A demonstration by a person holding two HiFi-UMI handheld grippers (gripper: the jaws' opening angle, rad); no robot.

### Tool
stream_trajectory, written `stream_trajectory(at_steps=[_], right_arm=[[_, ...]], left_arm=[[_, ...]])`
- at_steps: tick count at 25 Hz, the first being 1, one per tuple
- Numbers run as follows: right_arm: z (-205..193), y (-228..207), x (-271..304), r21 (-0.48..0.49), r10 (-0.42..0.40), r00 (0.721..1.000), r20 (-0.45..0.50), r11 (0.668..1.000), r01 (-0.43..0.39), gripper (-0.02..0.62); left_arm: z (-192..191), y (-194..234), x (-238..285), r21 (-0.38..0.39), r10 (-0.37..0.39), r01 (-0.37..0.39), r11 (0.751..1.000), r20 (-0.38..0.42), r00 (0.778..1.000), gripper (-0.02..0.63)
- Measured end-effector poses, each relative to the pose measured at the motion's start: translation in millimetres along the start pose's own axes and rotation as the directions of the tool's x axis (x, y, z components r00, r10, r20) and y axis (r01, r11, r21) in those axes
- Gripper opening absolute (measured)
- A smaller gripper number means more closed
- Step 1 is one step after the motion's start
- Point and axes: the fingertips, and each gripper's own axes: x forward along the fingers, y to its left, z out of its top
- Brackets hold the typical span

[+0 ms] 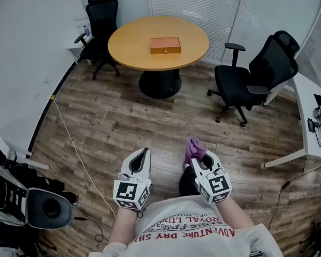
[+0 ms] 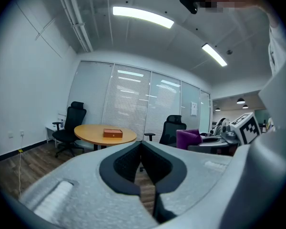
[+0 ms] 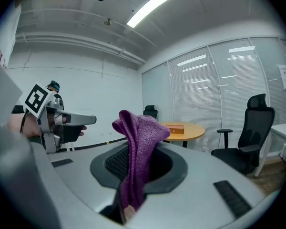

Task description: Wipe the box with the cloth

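This was an office meeting room. A round, tan wooden table on a black pedestal (image 1: 158, 42) stood in the middle of a grey-brown wood-plank floor (image 1: 123, 122), with black mesh swivel chairs on castors drawn up near it, one at the far left (image 1: 101, 20) and one at the right (image 1: 257, 74). White slatted blinds (image 1: 195, 1) covered the glazed partition walls behind. A white desk (image 1: 305, 116) ran along the right side, a thin white cable (image 1: 75, 149) trailed over the floor, and long strip lights (image 2: 143, 16) lit the ceiling.
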Motion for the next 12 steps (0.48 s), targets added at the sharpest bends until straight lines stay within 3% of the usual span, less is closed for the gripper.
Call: stream_trajectory(at_steps=[6, 12], right_arm=[[6.5, -41.0, 54.4, -0.003, 0.044, 0.999, -0.016, 0.999, -0.044, 0.078], [27.9, -109.6, 121.5, 0.007, 0.082, 0.996, -0.019, 0.997, -0.082, 0.078]], left_arm=[[6.1, 19.8, 54.4, 0.006, 0.046, -0.046, 0.999, -0.007, 0.999, 0.009], [15.5, 45.5, 128.8, -0.002, 0.127, -0.127, 0.992, -0.024, 0.992, 0.009]])
